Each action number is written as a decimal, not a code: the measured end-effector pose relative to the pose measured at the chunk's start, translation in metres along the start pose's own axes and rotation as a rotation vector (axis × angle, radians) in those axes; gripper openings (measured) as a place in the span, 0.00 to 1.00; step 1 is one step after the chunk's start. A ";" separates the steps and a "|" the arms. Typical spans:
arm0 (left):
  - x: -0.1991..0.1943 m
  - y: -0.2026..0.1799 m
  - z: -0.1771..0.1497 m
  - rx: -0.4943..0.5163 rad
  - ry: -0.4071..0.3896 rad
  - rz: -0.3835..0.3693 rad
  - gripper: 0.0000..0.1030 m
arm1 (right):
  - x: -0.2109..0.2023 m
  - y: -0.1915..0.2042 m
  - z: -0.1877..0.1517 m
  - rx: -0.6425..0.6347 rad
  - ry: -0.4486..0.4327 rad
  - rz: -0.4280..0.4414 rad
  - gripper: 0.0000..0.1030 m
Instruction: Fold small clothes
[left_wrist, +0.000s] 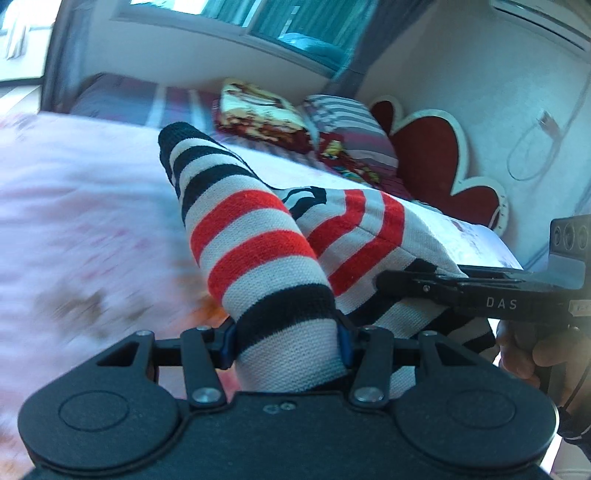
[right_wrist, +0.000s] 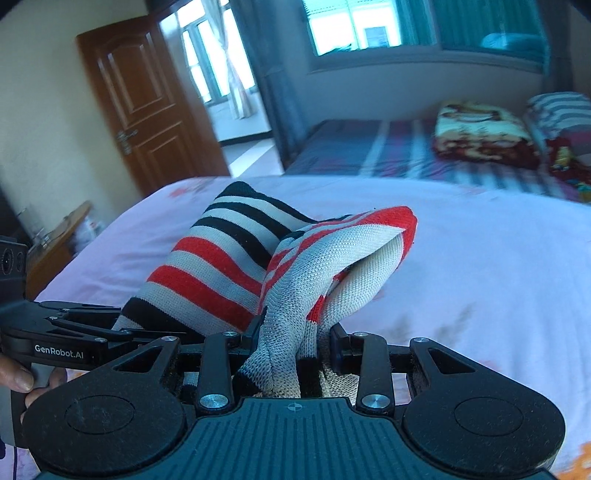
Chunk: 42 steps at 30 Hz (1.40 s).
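Striped knit garment (left_wrist: 255, 236) (red, black, cream) bunched, clamped by 2 grippers.

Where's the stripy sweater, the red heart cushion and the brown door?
stripy sweater (left_wrist: 255, 236), left wrist view, on a red stripe of the sleeve.
red heart cushion (left_wrist: 428, 147), left wrist view, on its red middle.
brown door (right_wrist: 147, 107), right wrist view, on a panel.

The sweater (right_wrist: 236, 266) lies on the bed (right_wrist: 480, 266), held between both tools, folded blanket (right_wrist: 484, 133) behind.
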<state>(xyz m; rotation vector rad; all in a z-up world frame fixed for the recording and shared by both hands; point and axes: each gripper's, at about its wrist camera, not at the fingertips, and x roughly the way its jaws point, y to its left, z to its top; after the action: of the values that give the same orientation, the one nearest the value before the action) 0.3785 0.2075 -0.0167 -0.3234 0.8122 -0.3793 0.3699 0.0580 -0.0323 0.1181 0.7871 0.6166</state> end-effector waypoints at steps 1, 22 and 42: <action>-0.005 0.008 -0.003 -0.011 0.003 0.007 0.46 | 0.007 0.007 -0.003 -0.002 0.009 0.011 0.33; -0.038 0.095 -0.025 -0.230 -0.102 -0.066 0.66 | 0.043 -0.077 -0.024 0.387 0.011 0.147 0.59; 0.006 0.074 0.004 -0.042 0.023 0.148 0.62 | 0.096 -0.054 -0.005 0.025 0.028 -0.104 0.19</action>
<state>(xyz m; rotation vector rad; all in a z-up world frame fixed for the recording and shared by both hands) 0.4008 0.2713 -0.0490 -0.2961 0.8620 -0.2286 0.4440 0.0673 -0.1129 0.0905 0.8233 0.5107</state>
